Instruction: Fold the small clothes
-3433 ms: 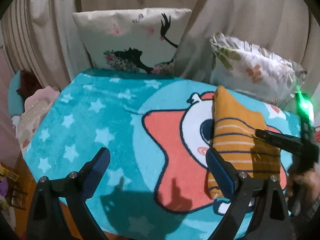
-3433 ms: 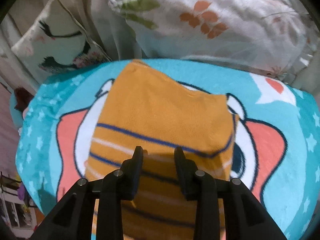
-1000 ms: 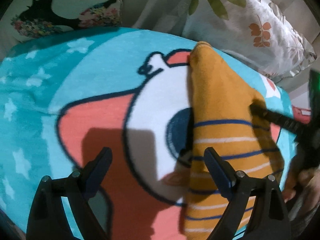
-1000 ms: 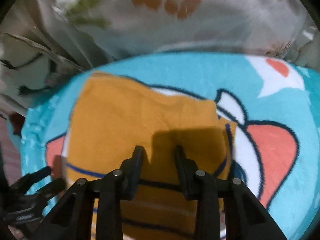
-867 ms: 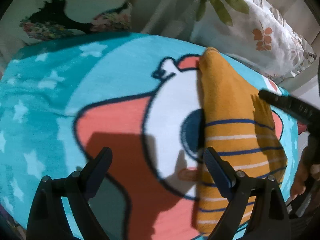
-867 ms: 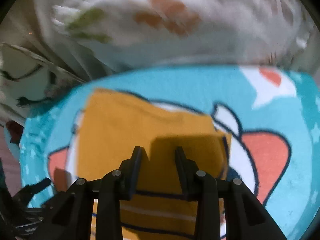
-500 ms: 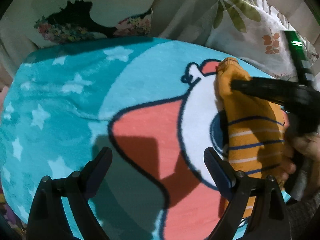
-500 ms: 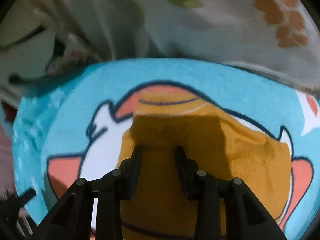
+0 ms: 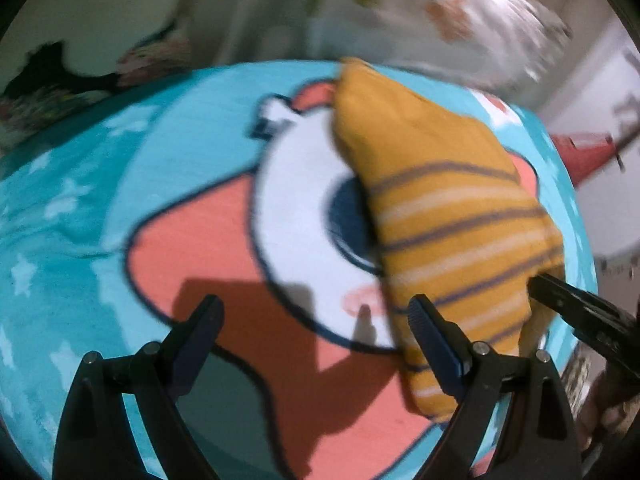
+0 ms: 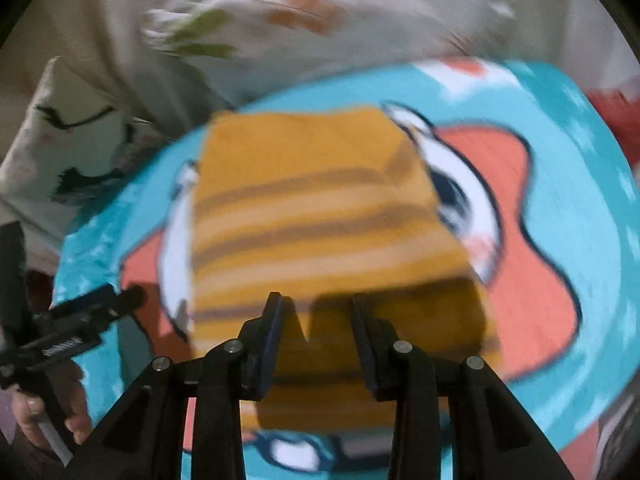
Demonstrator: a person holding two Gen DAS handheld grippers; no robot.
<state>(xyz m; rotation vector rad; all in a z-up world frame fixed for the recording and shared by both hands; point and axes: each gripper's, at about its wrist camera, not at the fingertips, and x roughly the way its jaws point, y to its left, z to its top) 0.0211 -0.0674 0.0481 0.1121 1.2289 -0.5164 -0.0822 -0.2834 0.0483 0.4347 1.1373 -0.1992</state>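
Mustard-yellow fabric with dark and pale stripes, a folded small garment (image 10: 320,216), is seen lying on the turquoise cartoon blanket (image 9: 80,208) of a bed, below a floral pillow (image 10: 320,12). The left claw (image 9: 312,312) is held wide apart over the blanket with nothing gripped. The right claw (image 10: 316,312) is held partly parted above the garment's near edge; contact cannot be told.

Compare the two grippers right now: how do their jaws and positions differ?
The left gripper stands wide, over bare blanket beside the folded orange garment; the right gripper is far narrower, over that garment's near edge. Neither visibly holds anything. Both point down at the bed.
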